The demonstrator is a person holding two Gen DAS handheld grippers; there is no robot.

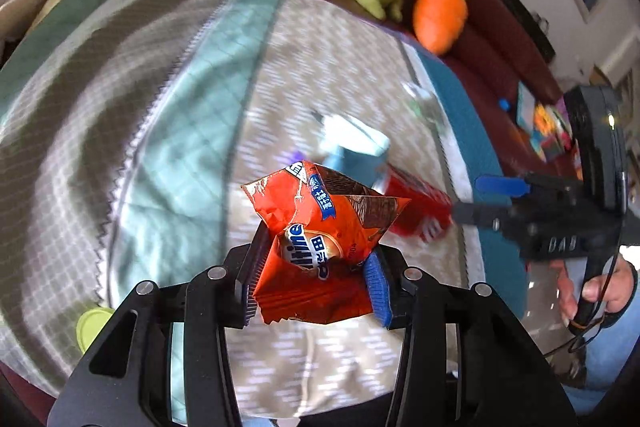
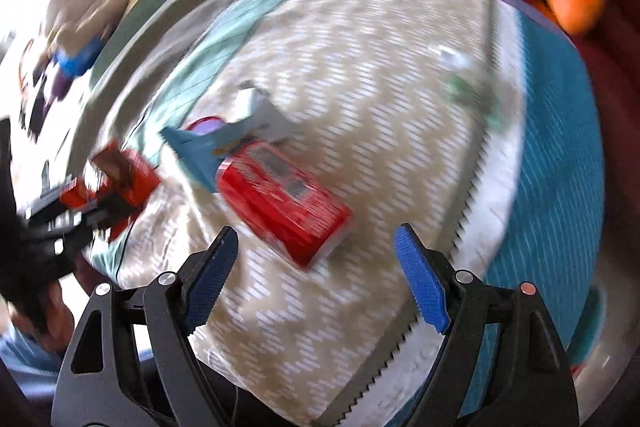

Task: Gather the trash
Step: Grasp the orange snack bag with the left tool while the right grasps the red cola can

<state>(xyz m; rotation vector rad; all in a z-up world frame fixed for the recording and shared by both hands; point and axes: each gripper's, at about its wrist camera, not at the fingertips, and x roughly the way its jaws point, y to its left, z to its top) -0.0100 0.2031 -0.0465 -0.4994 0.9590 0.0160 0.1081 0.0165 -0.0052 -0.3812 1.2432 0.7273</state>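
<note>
One wrapper caught, a red pack waiting

Your left gripper [image 1: 316,291] has its fingers [image 1: 376,287] squeezed on the orange snack wrapper [image 1: 320,227], which sticks up between them, lifted off the blanket [image 1: 180,107]. You only pinch its lower part, so it could slip out if you swing too fast. Your right gripper [image 2: 316,275] has its fingers [image 2: 420,291] wide apart and holds nothing. The red pack [image 2: 284,199] lies on the blanket just ahead of them, a bit to their left. It looks smooth, so it may slide away. A blue torn wrapper [image 2: 200,155] lies touching its far end, so you might grab both.
</note>
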